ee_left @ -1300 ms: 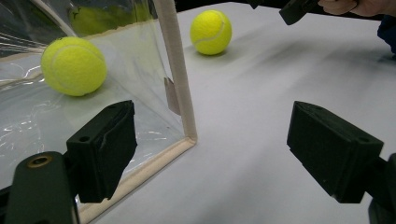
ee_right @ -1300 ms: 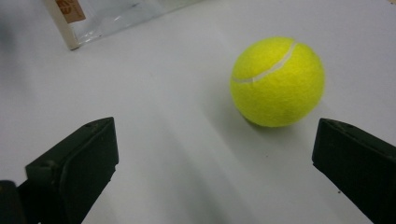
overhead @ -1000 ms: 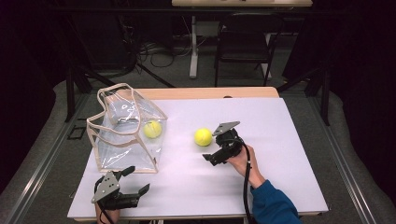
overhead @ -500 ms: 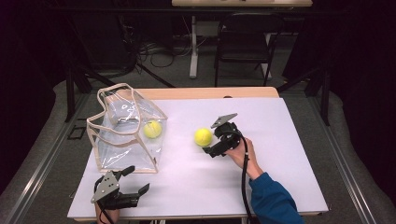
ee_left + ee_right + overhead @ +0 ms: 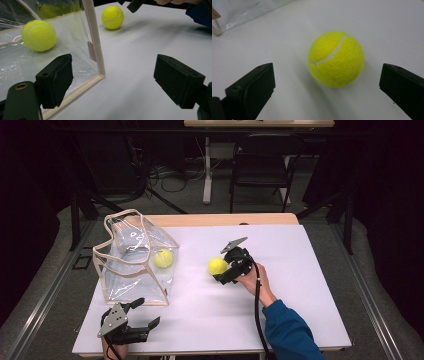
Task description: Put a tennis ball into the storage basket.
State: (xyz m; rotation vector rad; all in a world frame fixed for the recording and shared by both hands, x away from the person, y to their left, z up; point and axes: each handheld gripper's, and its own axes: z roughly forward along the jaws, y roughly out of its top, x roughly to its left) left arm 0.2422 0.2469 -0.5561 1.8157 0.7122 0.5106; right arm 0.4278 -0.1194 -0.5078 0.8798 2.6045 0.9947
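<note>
I've got the white rectangular tabletop (image 5: 300, 310) laid out below me. Biggest thing on it is the clear plastic tote bag with beige fabric trim (image 5: 131, 262), standing on the left half with its mouth open upward and its handles drooping over the rim. Inside it, one fuzzy yellow-green tennis ball (image 5: 163, 258) rests against the bag's right wall; in the left claw view I see that same ball (image 5: 39, 35) through the clear wall, sitting on the bag's floor.

Out on the bare tabletop, near the bag's right side but apart from it, sits a second yellow-green tennis ball (image 5: 217, 266). My right claw (image 5: 226, 270) is right at it, jaws spread wide, wider than the ball. In the right claw view the loose ball (image 5: 336, 58) sits between the two black jaws with white surface showing on both sides, so nothing is gripped. I can't tell whether either jaw touches it.

My left claw (image 5: 144, 315) is low at the near edge, just in front of the bag's near corner, jaws wide apart and empty. The beige corner seam (image 5: 96, 50) stands between them.
</note>
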